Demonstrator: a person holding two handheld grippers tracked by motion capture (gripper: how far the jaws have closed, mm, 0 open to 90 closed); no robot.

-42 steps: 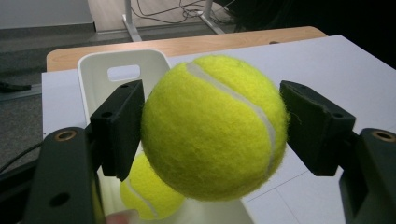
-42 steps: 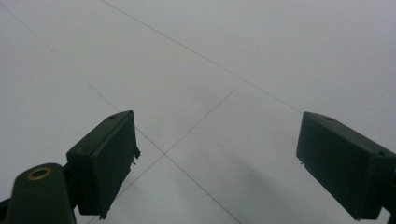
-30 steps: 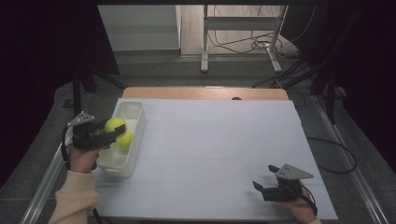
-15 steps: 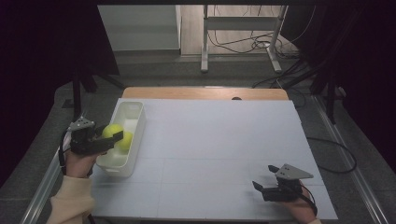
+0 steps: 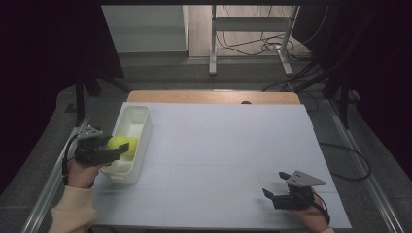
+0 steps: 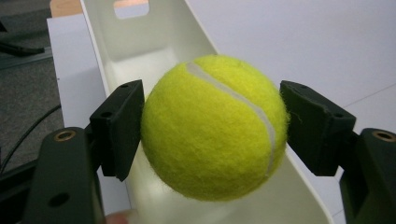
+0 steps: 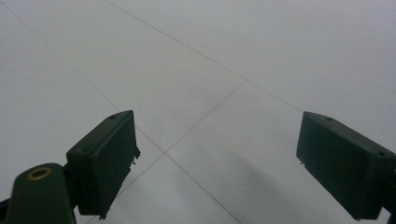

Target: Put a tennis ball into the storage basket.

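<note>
A yellow-green tennis ball (image 5: 116,142) (image 6: 212,126) is held between the black jaws of my left gripper (image 5: 119,146) (image 6: 214,127), whose pads press on its two sides. The ball hangs over the near half of a long white bin (image 5: 138,110) (image 6: 154,42) at the table's left edge. A second tennis ball (image 5: 132,145) lies in the bin just right of the held one. My right gripper (image 5: 270,195) (image 7: 217,156) rests low over the white table near the front right corner, jaws wide open with nothing between them.
The white table top (image 5: 228,141) stretches between the two grippers, crossed by thin seam lines (image 7: 205,116). Its wooden far edge (image 5: 214,96) borders a dark floor with cables and a metal stand (image 5: 250,29).
My left gripper with the ball has shifted a little toward the near end of the bin. The right gripper has not moved.
</note>
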